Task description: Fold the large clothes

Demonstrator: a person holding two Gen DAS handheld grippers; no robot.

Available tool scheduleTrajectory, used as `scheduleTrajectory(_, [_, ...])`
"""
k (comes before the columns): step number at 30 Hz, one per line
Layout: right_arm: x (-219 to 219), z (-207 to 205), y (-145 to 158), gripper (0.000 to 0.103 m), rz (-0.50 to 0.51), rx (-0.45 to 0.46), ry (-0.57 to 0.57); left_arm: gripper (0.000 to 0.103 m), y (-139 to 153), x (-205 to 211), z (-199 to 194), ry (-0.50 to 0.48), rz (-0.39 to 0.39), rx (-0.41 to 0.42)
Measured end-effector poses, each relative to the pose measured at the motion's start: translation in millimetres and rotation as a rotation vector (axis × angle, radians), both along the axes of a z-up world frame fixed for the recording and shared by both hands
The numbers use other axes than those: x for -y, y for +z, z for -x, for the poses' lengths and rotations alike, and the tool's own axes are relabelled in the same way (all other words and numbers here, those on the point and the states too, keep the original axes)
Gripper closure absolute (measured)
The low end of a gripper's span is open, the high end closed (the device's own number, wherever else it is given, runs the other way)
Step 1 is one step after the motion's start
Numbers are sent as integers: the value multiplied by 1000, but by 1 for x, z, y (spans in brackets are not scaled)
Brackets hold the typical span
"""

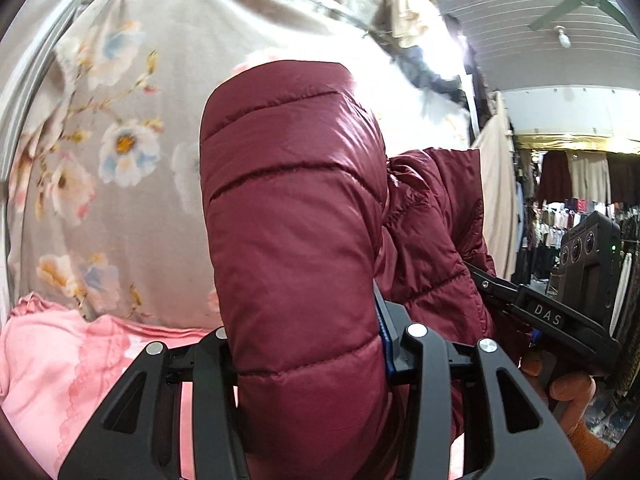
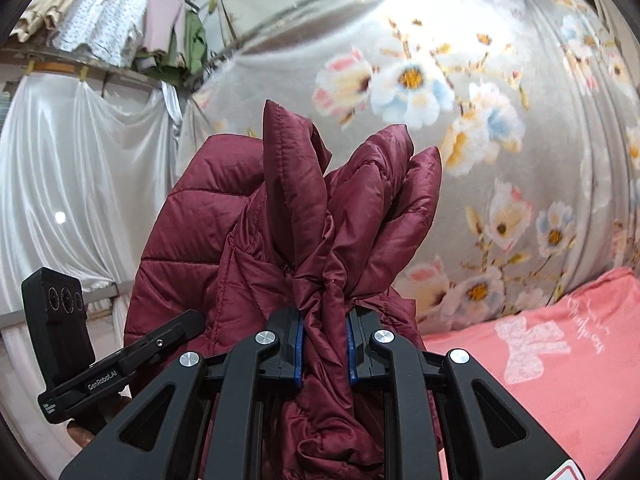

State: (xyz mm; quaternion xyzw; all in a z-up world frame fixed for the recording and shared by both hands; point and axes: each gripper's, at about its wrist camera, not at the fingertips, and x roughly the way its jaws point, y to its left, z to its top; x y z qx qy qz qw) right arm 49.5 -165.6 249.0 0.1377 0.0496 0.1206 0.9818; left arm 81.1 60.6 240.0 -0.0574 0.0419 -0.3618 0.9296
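Observation:
A maroon quilted puffer jacket (image 1: 292,208) is held up in the air by both grippers. My left gripper (image 1: 308,344) is shut on a thick padded fold of the jacket, which fills the middle of the left wrist view. My right gripper (image 2: 324,340) is shut on a bunched, gathered part of the jacket (image 2: 320,216), with pointed folds sticking up past the fingertips. The right gripper also shows at the right of the left wrist view (image 1: 544,312), close beside the jacket. The left gripper shows at the lower left of the right wrist view (image 2: 120,364).
A grey floral sheet (image 1: 120,148) hangs behind the jacket and also shows in the right wrist view (image 2: 480,112). A pink bed cover (image 2: 560,352) lies below, seen also in the left wrist view (image 1: 60,368). Hanging clothes (image 1: 572,184) fill the far right; a white curtain (image 2: 80,160) hangs at left.

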Motion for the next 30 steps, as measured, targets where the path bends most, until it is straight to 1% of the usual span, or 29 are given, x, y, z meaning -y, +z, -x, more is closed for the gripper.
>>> scheduleTrajectory(1, [-2,-14,-11,87,-2,-25,1,62,-5,-1,-10,4,-1,-18])
scheduleTrajectory(2, [-4,-24,-21,87,-3,-45,0,62,-18,-3,-28,9,-8,-50])
scheduleTrajectory(4, [-6,-53,-53,87,-19,-115,1,62,-38,-12,-55,19,-25,-100])
scheduleTrajectory(6, [-6,-83,-95,87,-46,-200,2,62,-72,-11,-87,28,-56,-166])
scheduleTrajectory(7, [-7,-94,-110,87,-50,-231,1,62,-89,-11,-97,33,-70,-194])
scheduleTrajectory(9, [-9,-120,-150,87,-52,-307,-8,62,-129,-10,-124,42,-96,-269])
scheduleTrajectory(11, [-10,-137,-186,87,-54,-372,-13,62,-164,-10,-147,47,-112,-335])
scheduleTrajectory(14, [-11,-156,-231,88,-57,-456,-18,62,-213,-9,-169,53,-134,-421])
scheduleTrajectory(18, [-10,-174,-282,87,-64,-561,-16,62,-259,-9,-187,73,-169,-502])
scheduleTrajectory(20, [-5,-178,-298,85,-68,-586,-30,58,-276,-12,-192,90,-182,-546])
scheduleTrajectory(22, [4,-183,-311,78,-108,-622,-26,49,-288,-21,-198,108,-167,-580])
scheduleTrajectory(23, [11,-187,-319,71,-141,-646,-21,46,-293,-26,-201,110,-151,-605])
scheduleTrajectory(24, [15,-188,-324,66,-161,-657,-22,41,-295,-30,-202,121,-141,-625])
scheduleTrajectory(25, [19,-187,-327,64,-178,-664,-22,37,-296,-34,-203,135,-140,-635])
scheduleTrajectory(26, [24,-185,-328,58,-195,-669,-20,35,-297,-35,-202,150,-144,-638])
scheduleTrajectory(27, [29,-180,-325,54,-205,-673,-22,26,-295,-36,-200,188,-163,-638])
scheduleTrajectory(28, [32,-178,-322,53,-205,-672,-26,19,-292,-37,-195,223,-181,-634])
scheduleTrajectory(30, [43,-159,-307,52,-185,-656,-56,15,-287,-41,-190,306,-218,-621])
